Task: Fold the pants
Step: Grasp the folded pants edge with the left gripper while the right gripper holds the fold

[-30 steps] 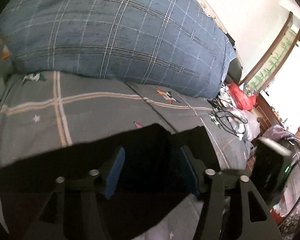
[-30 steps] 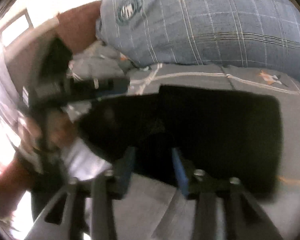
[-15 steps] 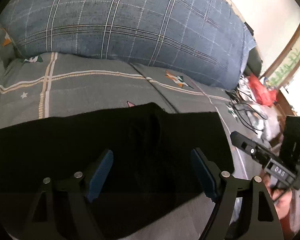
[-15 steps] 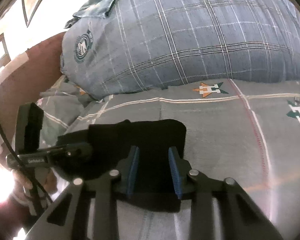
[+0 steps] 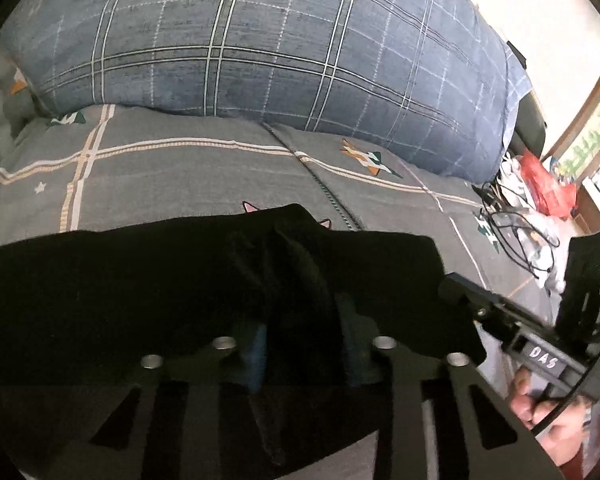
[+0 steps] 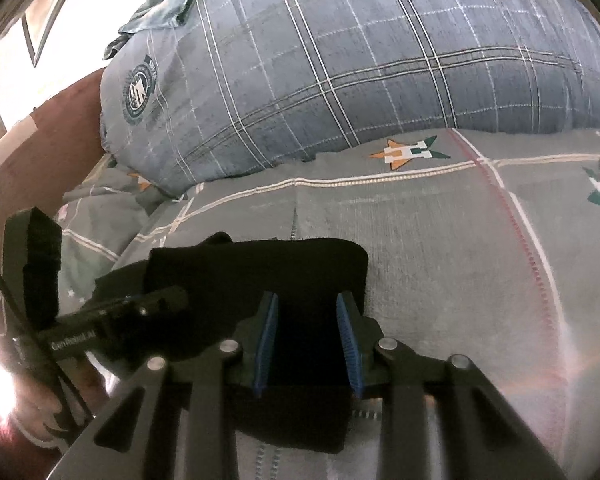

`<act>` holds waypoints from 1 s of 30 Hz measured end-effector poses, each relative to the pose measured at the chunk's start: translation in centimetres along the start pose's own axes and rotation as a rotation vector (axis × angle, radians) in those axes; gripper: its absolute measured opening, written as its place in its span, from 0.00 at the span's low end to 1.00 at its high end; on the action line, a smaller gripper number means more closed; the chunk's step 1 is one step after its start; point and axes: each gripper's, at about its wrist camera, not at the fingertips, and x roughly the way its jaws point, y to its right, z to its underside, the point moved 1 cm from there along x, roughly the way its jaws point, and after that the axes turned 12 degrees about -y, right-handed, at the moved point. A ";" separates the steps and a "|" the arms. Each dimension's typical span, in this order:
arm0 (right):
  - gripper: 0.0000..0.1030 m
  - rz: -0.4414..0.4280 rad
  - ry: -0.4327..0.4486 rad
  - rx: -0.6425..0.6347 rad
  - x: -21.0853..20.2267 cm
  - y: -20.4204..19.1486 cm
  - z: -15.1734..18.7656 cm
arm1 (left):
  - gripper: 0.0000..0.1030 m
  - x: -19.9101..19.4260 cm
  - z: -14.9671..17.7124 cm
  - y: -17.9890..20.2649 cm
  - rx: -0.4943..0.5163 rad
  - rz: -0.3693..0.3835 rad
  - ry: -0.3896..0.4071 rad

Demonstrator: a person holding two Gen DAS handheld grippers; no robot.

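The black pants (image 5: pixel 140 280) lie folded across the grey bedsheet (image 5: pixel 180 176). My left gripper (image 5: pixel 304 320) points down at their middle. Its jaws are closing, and a raised ridge of black cloth is pinched between the blue pads, which the cloth partly hides. In the right wrist view the pants (image 6: pixel 260 264) end in a rounded folded edge. My right gripper (image 6: pixel 307 308) is shut on that end, and black cloth fills the gap between its blue pads (image 6: pixel 266 332). Each view shows the other gripper at its side: the right one (image 5: pixel 520 332) and the left one (image 6: pixel 120 320).
A big blue plaid duvet (image 5: pixel 260 40) is piled at the far side of the bed. Black cables (image 5: pixel 516 224) and a red bag (image 5: pixel 544 188) lie beyond the bed's right end. A brown headboard (image 6: pixel 48 140) stands at the left. A hand (image 5: pixel 548 420) holds the right gripper's handle.
The pants, held up a second ago, now lie spread on the sheet. The left jaws spread wide, then closed on a ridge of cloth. The right jaws narrowed on the pants' end.
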 end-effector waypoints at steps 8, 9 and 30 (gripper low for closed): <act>0.33 0.007 0.005 0.017 -1.0 -0.5 0.1 | 0.15 -0.4 0.2 0.6 0.007 -0.023 0.002; 0.33 0.003 0.008 0.021 -1.3 -0.5 0.1 | 0.14 -0.5 0.3 0.6 0.003 -0.020 0.004; 0.33 -0.015 0.062 -0.032 -4.3 -3.3 0.2 | 0.14 -5.3 1.5 -1.3 0.014 -0.013 0.061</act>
